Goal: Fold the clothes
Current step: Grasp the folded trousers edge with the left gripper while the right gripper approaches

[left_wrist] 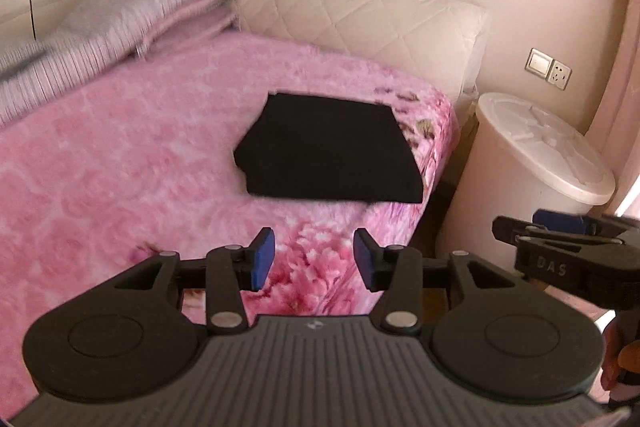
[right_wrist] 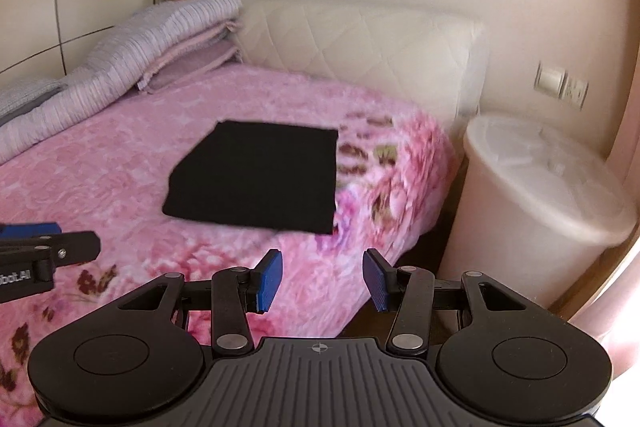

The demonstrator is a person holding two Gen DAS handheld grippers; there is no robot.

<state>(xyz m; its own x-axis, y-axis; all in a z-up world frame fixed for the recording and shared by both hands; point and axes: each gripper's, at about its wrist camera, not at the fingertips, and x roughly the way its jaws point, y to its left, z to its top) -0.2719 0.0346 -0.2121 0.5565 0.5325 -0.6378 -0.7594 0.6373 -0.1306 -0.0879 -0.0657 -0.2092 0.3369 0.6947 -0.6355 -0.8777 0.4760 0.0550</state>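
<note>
Apparently done: the black garment [left_wrist: 328, 147] lies folded flat on the bed [left_wrist: 120, 155] near its right edge, while both grippers [left_wrist: 315, 259] [right_wrist: 322, 281] hover nearer, released and empty.

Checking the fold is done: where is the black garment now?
Folded black garment lies on the pink blanket near the bed's right edge, beside the white bin.
</note>
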